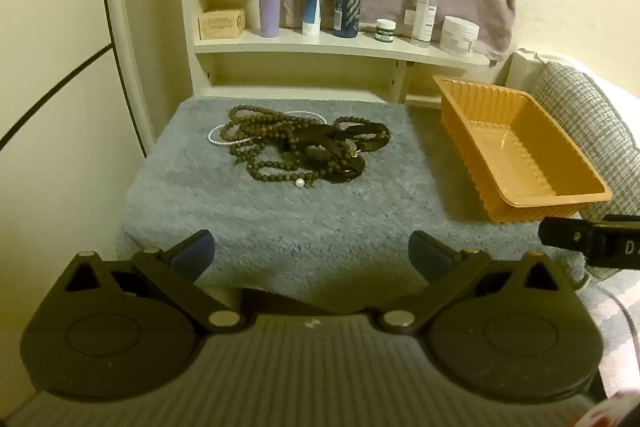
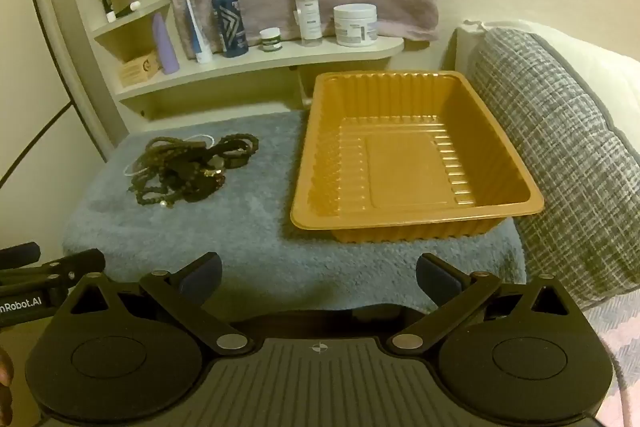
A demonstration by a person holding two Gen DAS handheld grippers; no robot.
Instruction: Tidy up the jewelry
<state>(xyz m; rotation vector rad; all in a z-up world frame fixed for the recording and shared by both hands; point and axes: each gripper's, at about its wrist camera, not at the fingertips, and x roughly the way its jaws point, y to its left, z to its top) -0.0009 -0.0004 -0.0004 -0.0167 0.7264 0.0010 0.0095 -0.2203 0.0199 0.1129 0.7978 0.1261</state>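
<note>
Brown bead tangle point(image 1: 298, 147), maybe necklaces, ahead of left gripper point(image 1: 312, 255); both grippers spread wide, holding nothing.

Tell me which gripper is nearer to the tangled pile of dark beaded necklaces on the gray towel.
Left. The left gripper faces the tangled pile of dark beaded necklaces straight ahead, open. The right gripper, also open, faces the orange plastic tray, with the pile off to its left.

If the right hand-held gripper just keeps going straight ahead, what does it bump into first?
Probably the orange tray. The right hand-held gripper is open, pointing across the blue towel at the tray's near wall; depth is hard to judge.
</note>
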